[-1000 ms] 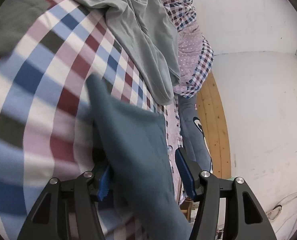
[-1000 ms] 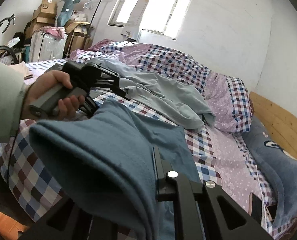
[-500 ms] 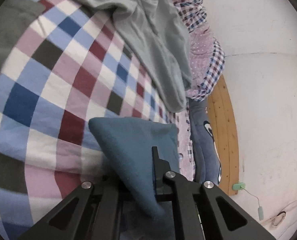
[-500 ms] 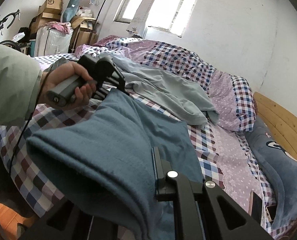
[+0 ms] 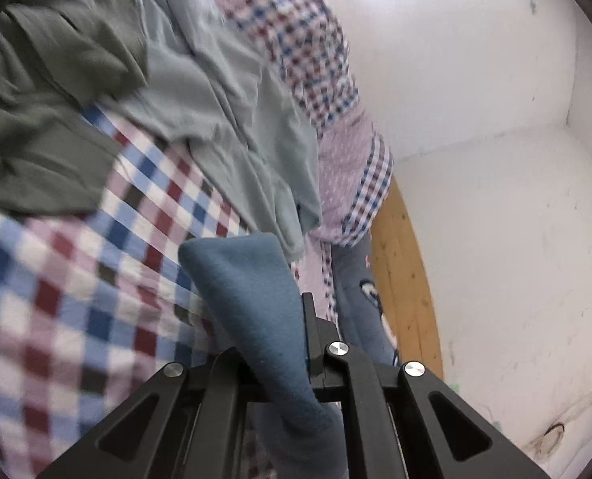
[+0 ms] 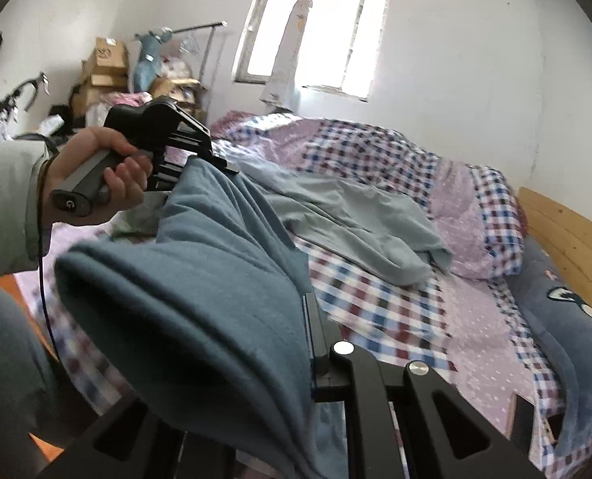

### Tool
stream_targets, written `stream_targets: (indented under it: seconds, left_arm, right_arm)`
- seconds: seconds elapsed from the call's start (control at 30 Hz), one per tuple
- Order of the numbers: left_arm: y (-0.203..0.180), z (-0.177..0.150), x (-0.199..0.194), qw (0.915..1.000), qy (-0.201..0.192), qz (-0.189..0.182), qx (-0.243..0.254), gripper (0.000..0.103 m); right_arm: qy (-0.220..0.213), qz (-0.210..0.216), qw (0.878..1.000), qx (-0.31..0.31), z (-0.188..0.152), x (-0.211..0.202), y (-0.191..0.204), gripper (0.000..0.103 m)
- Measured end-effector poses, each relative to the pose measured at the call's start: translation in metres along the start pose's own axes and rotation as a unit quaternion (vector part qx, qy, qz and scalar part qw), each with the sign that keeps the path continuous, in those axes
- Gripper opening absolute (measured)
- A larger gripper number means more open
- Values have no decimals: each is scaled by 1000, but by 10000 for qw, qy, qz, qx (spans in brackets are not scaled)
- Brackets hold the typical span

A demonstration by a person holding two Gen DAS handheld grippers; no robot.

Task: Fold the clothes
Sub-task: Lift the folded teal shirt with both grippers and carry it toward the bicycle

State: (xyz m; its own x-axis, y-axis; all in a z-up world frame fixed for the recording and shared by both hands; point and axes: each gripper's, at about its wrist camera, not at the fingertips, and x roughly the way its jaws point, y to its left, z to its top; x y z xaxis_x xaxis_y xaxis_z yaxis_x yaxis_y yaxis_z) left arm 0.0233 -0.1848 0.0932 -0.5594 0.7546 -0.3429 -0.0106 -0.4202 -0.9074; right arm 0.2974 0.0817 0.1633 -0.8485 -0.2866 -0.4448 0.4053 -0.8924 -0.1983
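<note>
1. Left hand (image 6: 104, 175): wrapped round the handle of the left gripper (image 6: 200, 151), raised at the left of the right wrist view, above the bed (image 6: 375, 319).
2. Left gripper, own view (image 5: 272, 359): clamped on one end of the blue cloth (image 5: 252, 299); a folded peak of cloth stands up between the closed jaws and hides the left finger.
3. Blue cloth (image 6: 200, 299): lifted off the bed, stretched as a band between the two grippers. Long axis: from the left gripper at upper left of the right wrist view down to the right gripper at lower centre.
4. Right gripper (image 6: 304, 359): clamped on the opposite end of the cloth; jaws together, left finger buried under draped folds.
5. Deciding relation: both ends held, cloth slack and bunched near the right gripper, tauter toward the left. Neither gripper nearer the cloth; both touching it.
6. Likely next move: spread the span flat, then lower onto the checked sheet between the grippers.
7. Grey garment (image 6: 368, 223): spread on the bed beyond the cloth, to the right of its axis; near, not touching. Risk: landing overlap.
8. Dark green garment (image 5: 44, 119): at the left of the left wrist view, apart from the cloth.
</note>
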Motion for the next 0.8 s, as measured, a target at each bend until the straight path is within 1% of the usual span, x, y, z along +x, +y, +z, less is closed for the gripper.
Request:
stream_targets:
  seconds: [0.13,0.2,0.27,0.4,0.5,0.63,0.7,0.8]
  left_arm:
    - [-9,7,-70,9986,-516,49,-47,4]
    - [-8,13,-108,9968,-788,35,-143,4]
    - [-9,23,-148,9940,-1077,9,-169,4]
    - [-6,43,-231,9858,-1665,96,-200,4]
    - [7,68,-293,9775,-2071,288,-286,4]
    - [30,103,-364,9623,-2611,616,-444,4]
    - [42,121,-396,9535,-2873,752,-516,4]
    - [63,145,-426,9441,-3111,908,-612,4]
  right_arm:
    - [-177,452,9988,28,34,3,19,9]
    - [-249,805,9964,48,56,12,33,9]
    - [-315,1185,9924,69,79,22,49,9]
    - [-476,1847,9816,-68,126,53,90,9]
    - [-529,2291,9718,-193,160,87,123,9]
    - [-457,2836,9574,-282,208,144,170,9]
    - [-431,2993,9526,-317,226,170,190,9]
    - [-431,3132,9478,-422,251,212,222,9]
